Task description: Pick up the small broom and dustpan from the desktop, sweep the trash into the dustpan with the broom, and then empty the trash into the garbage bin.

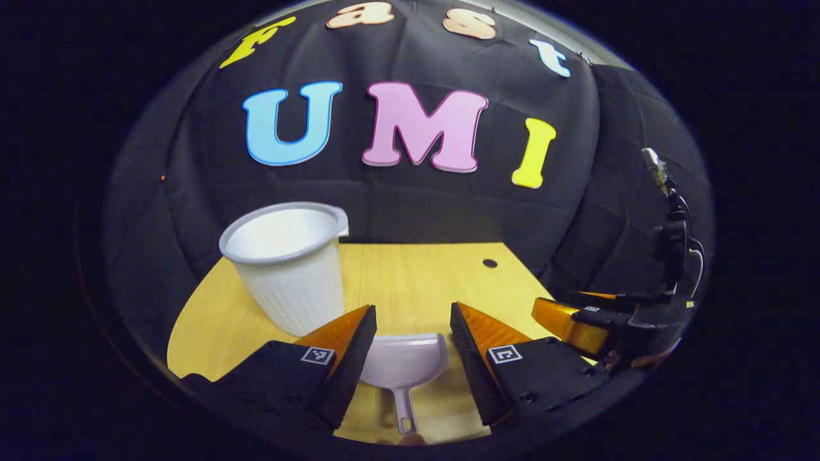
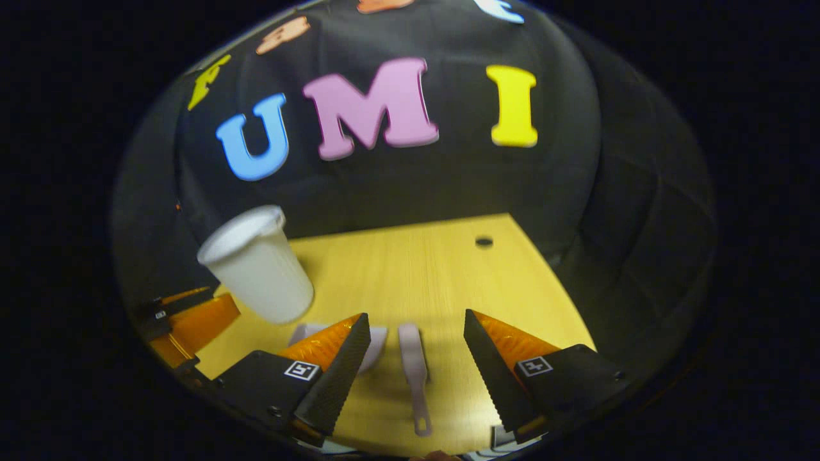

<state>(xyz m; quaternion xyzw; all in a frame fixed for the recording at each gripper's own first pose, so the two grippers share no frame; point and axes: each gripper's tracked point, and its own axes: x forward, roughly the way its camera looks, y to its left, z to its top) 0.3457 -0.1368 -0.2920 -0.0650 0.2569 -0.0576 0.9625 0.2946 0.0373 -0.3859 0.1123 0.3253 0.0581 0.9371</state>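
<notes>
Both tools are spread wide, empty. The left gripper frames the dustpan lying on the desktop, white bin at ten o'clock. The right gripper straddles the small broom. Each should drop squarely over its handle before closing.

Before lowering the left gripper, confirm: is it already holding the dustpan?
No. In the left gripper view the left gripper is open, and the dustpan lies on the desk between its spread fingers, untouched.
</notes>
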